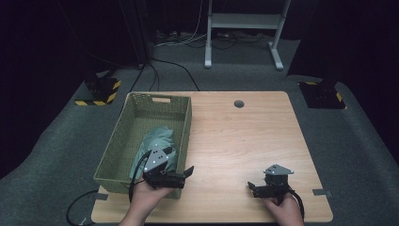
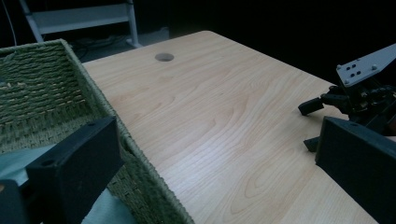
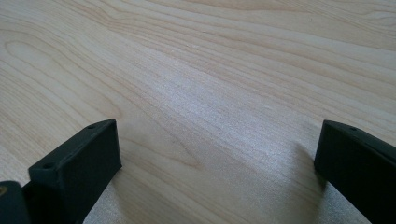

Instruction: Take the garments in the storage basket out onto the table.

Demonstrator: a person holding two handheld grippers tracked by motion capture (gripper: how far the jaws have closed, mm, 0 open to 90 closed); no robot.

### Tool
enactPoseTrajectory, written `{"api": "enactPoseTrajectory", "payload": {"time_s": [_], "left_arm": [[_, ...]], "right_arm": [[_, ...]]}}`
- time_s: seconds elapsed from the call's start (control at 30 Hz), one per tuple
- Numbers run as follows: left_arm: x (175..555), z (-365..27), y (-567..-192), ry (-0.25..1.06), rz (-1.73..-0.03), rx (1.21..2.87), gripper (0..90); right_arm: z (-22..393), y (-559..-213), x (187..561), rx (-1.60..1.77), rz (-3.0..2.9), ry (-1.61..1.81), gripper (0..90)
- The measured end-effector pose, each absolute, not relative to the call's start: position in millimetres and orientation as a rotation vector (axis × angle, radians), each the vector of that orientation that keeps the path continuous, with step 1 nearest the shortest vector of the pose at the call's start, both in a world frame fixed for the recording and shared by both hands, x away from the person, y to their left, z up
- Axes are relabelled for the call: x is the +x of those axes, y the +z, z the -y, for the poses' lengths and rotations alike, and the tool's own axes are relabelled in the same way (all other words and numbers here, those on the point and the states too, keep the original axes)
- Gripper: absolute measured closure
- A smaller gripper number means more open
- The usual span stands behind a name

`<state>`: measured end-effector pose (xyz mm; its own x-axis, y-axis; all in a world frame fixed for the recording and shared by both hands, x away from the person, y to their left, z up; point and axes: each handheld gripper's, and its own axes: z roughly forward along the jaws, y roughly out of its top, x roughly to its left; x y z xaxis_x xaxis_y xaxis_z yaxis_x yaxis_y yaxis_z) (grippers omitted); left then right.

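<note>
A green woven basket (image 1: 184, 123) stands on the left part of the wooden table (image 1: 235, 141), with a pale green cloth (image 1: 158, 140) lying inside. My left gripper (image 1: 188, 173) is open at the basket's near right corner, jaws pointing right. In the left gripper view it (image 2: 215, 135) straddles the basket wall (image 2: 46, 93), one jaw over the cloth (image 2: 18, 161) and the other over bare wood. My right gripper (image 1: 252, 189) is open near the table's front edge, pointing left. Between its jaws (image 3: 217, 135) there is only wood grain. It appears far off as the right gripper (image 2: 355, 93).
A round cable hole (image 1: 239, 103) sits near the table's far edge, also seen as the hole (image 2: 164, 57). On the carpet behind stand a white metal frame (image 1: 244, 21), loose cables, and two yellow-and-black striped bases (image 1: 99, 92) (image 1: 324, 94).
</note>
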<state>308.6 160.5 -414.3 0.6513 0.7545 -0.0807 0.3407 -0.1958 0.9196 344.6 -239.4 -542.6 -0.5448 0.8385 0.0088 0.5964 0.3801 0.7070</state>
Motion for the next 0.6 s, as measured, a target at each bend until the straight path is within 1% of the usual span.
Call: {"api": "enactPoseTrajectory", "payload": {"time_s": [0.6], "left_arm": [[314, -184, -414, 0.514, -0.953, 1.76, 0.8]], "right_arm": [[239, -543, 345, 1.247, -2.294, 0.953, 0.1]]}}
